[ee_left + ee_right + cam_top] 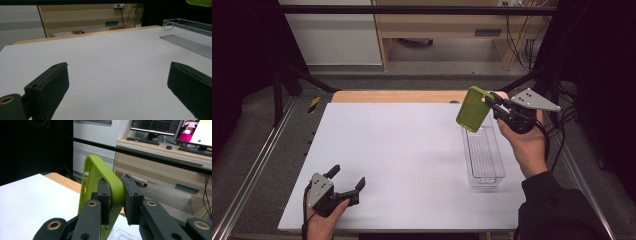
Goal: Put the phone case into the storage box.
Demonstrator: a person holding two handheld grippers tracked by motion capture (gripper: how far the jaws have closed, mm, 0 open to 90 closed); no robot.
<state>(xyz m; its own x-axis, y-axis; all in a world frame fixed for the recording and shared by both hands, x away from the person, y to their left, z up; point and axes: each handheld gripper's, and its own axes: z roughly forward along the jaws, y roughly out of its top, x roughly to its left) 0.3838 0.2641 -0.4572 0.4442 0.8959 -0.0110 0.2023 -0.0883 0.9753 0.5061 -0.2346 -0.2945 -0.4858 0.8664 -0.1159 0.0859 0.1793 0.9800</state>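
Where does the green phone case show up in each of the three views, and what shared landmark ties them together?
High view: the green phone case sits upper right, held in the right gripper above the far end of the clear tray.
Left gripper view: a green sliver at the top right corner, above the tray.
Right gripper view: centre, edge-on, clamped between the jaws.
Shared landmark: the clear tray, whose corner also shows in the right gripper view.

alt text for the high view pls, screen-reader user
The right gripper, raised at the table's far right, clamps a green phone case above the far end of a clear plastic tray. The left gripper rests open on the white table, near left.
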